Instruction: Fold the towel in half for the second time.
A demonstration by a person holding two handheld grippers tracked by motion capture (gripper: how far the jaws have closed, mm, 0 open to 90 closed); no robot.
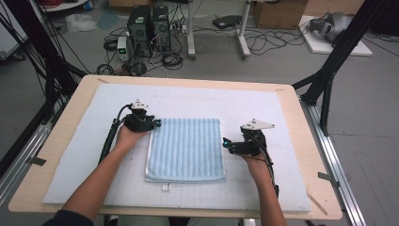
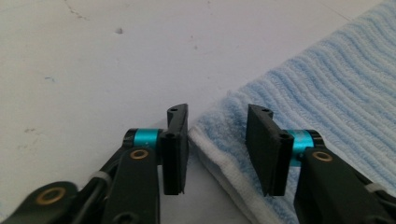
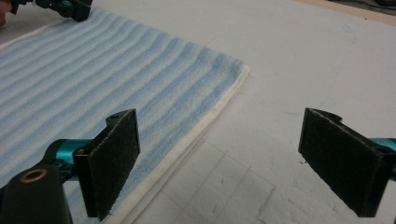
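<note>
Left gripper view: left tongs (image 2: 217, 149) part-open, straddling towel (image 2: 327, 107) corner; right tongs (image 3: 219, 163) wide open, empty.

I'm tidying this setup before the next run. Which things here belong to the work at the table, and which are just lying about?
Part of the job:
- blue striped towel, folded flat
- left hand-held gripper, open at the towel's corner
- right hand-held gripper, open beside the towel's edge
- white mat under it

Lying about:
- computer towers on the floor
- loose cables
- cardboard box
</note>
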